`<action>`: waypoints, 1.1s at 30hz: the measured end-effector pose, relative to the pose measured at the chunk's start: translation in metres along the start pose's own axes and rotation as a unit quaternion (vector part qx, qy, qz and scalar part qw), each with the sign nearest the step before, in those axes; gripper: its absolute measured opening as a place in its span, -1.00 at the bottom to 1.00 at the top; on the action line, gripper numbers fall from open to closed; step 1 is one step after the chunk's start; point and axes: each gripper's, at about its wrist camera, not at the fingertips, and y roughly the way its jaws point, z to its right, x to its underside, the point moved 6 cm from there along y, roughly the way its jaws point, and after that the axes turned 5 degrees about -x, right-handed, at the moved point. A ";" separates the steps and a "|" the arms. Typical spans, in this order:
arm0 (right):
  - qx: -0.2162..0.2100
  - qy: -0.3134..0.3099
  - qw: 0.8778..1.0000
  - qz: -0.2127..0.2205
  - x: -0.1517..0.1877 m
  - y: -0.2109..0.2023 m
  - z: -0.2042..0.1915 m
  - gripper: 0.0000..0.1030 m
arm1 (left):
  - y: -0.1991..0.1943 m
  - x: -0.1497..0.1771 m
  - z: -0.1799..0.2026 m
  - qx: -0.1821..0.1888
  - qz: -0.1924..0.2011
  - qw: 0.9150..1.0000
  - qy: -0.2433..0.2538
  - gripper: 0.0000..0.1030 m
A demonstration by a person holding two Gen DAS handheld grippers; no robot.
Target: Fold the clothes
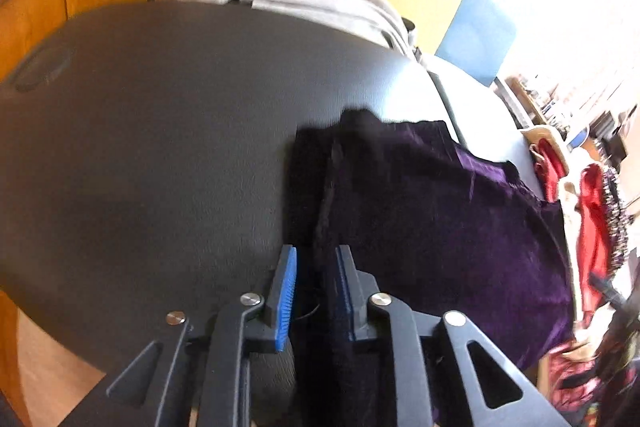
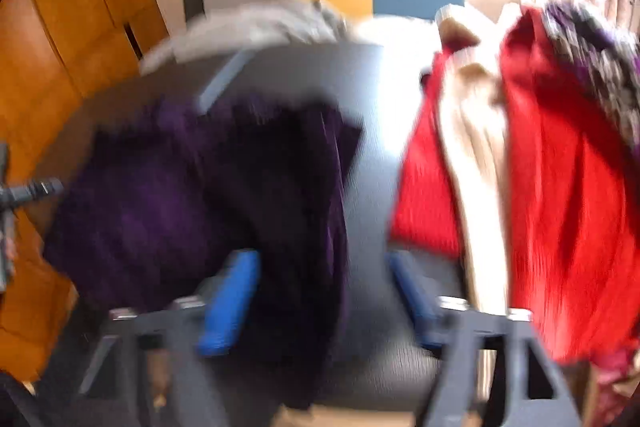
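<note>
**Purple cloth on the dark table**

The purple cloth (image 1: 432,211) lies on the dark table (image 1: 160,147), on its right side. The left gripper (image 1: 316,291) has its tongs a little apart, with a dark fold of the cloth between them. I cannot tell if they squeeze it. The right gripper (image 2: 324,303) has its tongs wide apart over the cloth's right edge. A red cloth (image 2: 560,187) lies to the right.

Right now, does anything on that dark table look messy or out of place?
Yes. The purple garment lies folded but uneven, with a dark bunched ridge along its left edge. Beside it, red and cream clothes sit in a loose, unfolded heap at the dark table's right side. A grey pile slumps at the far edge.
</note>
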 end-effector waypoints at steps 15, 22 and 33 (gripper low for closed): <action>-0.064 -0.005 0.996 -0.058 -0.049 0.101 -0.004 -0.49 | 0.057 -0.069 0.030 0.031 0.013 0.994 0.104 -0.38; -0.023 -0.035 0.995 -0.085 -0.043 0.110 -0.011 -0.53 | 0.097 -0.082 0.051 0.061 -0.031 0.990 0.122 -0.36; 0.027 -0.068 0.997 -0.013 -0.080 0.064 -0.025 -0.93 | 0.060 -0.103 0.047 0.049 0.041 0.997 0.045 -0.89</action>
